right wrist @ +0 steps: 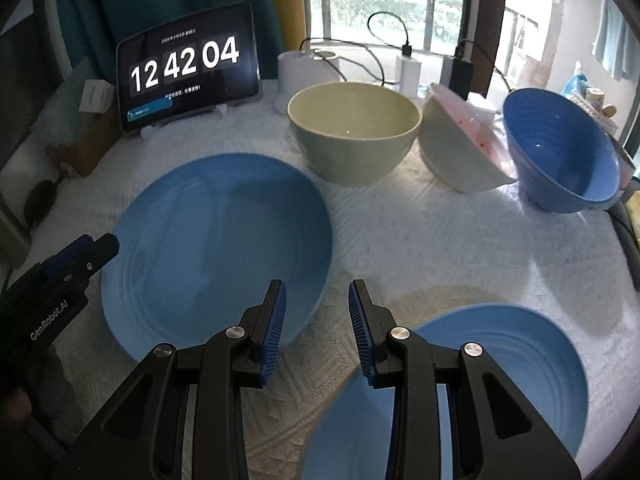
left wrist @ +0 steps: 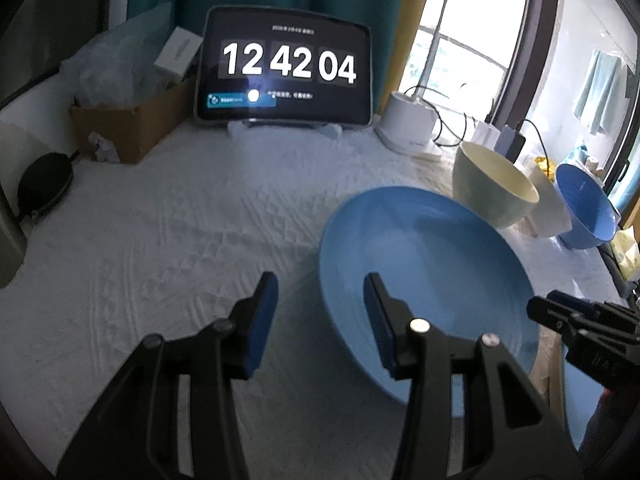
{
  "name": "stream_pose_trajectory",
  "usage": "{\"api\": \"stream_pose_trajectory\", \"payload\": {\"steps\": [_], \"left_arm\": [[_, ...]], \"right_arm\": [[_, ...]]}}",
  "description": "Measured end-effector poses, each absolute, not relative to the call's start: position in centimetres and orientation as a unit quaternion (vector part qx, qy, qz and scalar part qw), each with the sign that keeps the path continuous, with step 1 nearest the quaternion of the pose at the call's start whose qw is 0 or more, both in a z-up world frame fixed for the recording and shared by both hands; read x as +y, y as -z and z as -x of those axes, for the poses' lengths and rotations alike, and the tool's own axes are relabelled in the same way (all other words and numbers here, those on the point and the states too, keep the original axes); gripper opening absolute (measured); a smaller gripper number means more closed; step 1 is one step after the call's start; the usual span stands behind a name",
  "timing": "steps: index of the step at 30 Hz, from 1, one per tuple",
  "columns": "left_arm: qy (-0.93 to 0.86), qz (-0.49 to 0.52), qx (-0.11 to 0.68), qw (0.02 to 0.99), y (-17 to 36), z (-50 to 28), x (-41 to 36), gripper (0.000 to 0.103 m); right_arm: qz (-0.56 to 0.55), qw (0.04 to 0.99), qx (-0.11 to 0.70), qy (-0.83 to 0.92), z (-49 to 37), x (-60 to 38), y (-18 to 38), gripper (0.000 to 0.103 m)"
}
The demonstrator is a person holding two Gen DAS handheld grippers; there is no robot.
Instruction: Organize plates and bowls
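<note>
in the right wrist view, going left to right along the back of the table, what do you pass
Dark tablet showing a flip clock → pale green round bowl → white bowl tipped on its side with a pink inside → deep blue ribbed bowl

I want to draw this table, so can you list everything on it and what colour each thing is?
plates: two, blue, at the front of the table; the second sits nearer, to the right
bowls: three in a row behind the plates; pale green, white tilted on its side, blue
tablet: one, black, showing a clock, propped at the back left
lamp base: one, white, beside the tablet
chargers: white and dark, with cables, by the window
cardboard box: one, brown, back left
tablecloth: one, white, covering the table
left tool: black with blue pads, open, at the big plate's edge
right tool: the same, open, between the plates
</note>
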State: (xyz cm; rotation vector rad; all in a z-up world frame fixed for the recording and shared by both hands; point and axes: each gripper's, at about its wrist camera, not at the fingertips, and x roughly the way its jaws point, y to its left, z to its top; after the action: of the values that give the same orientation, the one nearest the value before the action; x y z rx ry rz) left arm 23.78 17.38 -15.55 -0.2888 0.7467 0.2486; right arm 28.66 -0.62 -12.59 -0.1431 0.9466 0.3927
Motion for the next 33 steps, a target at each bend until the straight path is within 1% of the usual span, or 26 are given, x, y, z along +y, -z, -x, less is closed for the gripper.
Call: {"api": "stream_pose_trajectory", "payload": {"steps": [14,17,19,21,23,33], "left_arm": [[-0.097,0.137,0.4,0.901,16.7,-25.2,16.7,0.045],[-0.084,0.127,0.406,0.901,16.7,-25.4,16.1,0.042],[-0.088,0.116,0.404,0.903,16.5,-25.3,15.7,0.042],[-0.086,0.115,0.401,0.905,16.4,-25.2,15.6,0.041],[-0.086,0.115,0.4,0.905,16.3,-25.1,15.7,0.037],[-0.081,0.106,0.387,0.912,15.1,-23.6,14.2,0.035]], "right_arm": [[0.081,0.848,0.483,-0.2,-30.1,0.8,14.3,0.034],[0.084,0.848,0.482,-0.203,-30.1,0.9,14.2,0.032],[0.087,0.849,0.48,-0.204,-30.0,0.9,14.1,0.025],[0.09,0.85,0.478,-0.204,-30.0,0.8,13.9,0.024],[0.088,0.852,0.474,-0.204,-30.0,0.5,13.6,0.022],[0.076,0.864,0.456,-0.199,-29.2,-1.0,12.3,0.022]]}}
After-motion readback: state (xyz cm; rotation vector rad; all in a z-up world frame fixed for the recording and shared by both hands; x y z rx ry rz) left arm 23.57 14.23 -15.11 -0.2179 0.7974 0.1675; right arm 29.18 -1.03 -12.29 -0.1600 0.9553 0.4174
